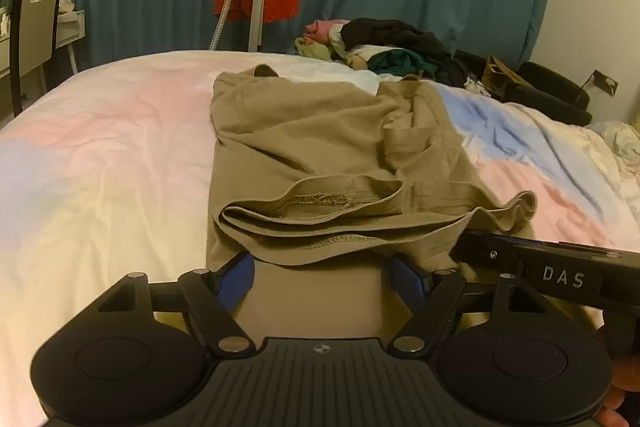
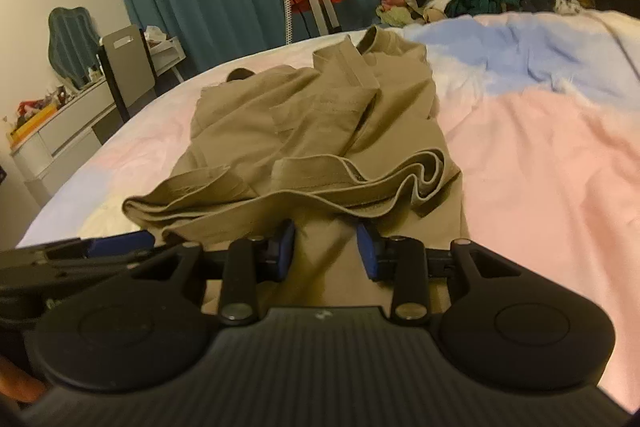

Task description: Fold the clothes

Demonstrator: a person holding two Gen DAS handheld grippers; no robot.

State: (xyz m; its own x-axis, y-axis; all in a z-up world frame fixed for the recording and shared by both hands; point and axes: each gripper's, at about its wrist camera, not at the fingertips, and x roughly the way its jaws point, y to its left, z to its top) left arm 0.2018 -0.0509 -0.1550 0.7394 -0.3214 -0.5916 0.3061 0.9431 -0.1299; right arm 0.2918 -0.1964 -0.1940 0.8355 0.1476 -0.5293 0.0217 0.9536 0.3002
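Khaki garment lay part-folded on the bed, a heap of clothes behind it.

The bed (image 1: 100, 147) carried a khaki garment (image 1: 320, 131) spread mid-cover, its near hem doubled back in loose, wavy layers and its far right side rumpled: folding was under way, not neat or finished. Beyond it sat an unfolded pile of clothes (image 1: 384, 47), by my judgement work left. The left tongs (image 1: 324, 273) and right tongs (image 2: 326, 247) both stood released, blue pads apart, at the garment's near edge, gripping nothing.
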